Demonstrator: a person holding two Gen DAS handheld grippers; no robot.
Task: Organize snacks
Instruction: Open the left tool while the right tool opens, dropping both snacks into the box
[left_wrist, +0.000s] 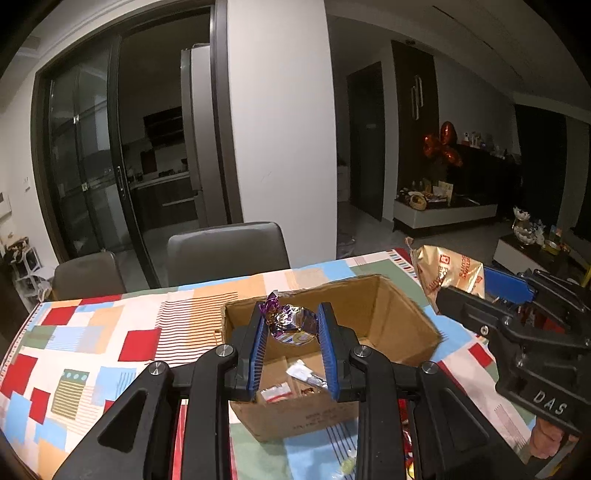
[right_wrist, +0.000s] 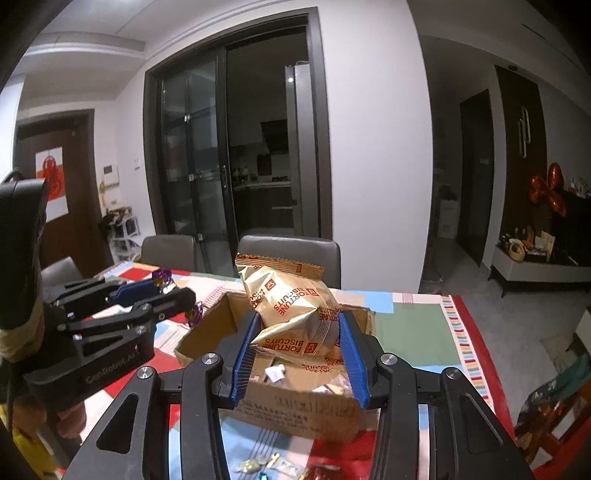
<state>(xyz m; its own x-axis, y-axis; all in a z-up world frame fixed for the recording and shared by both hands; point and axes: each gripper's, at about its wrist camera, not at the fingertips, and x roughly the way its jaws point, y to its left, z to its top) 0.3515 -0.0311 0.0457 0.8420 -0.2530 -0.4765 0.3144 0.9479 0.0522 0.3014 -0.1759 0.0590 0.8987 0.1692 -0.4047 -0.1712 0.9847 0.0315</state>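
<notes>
Both hands look to be at the drop-off step: the left gripper (left_wrist: 291, 325), at the centre of its view, is clamped on a purple foil-wrapped candy (left_wrist: 290, 322) over the open cardboard box (left_wrist: 391, 314), and the right gripper (right_wrist: 297, 343) grips a gold Fortune Biscuits packet (right_wrist: 291, 314) above the same box, low and central in its view. A few small wrapped snacks (left_wrist: 291, 382) already lie on the box floor. Next, each gripper probably needs lowering slightly and opening so its item falls inside, not onto the patchwork tablecloth (left_wrist: 92, 343).
</notes>
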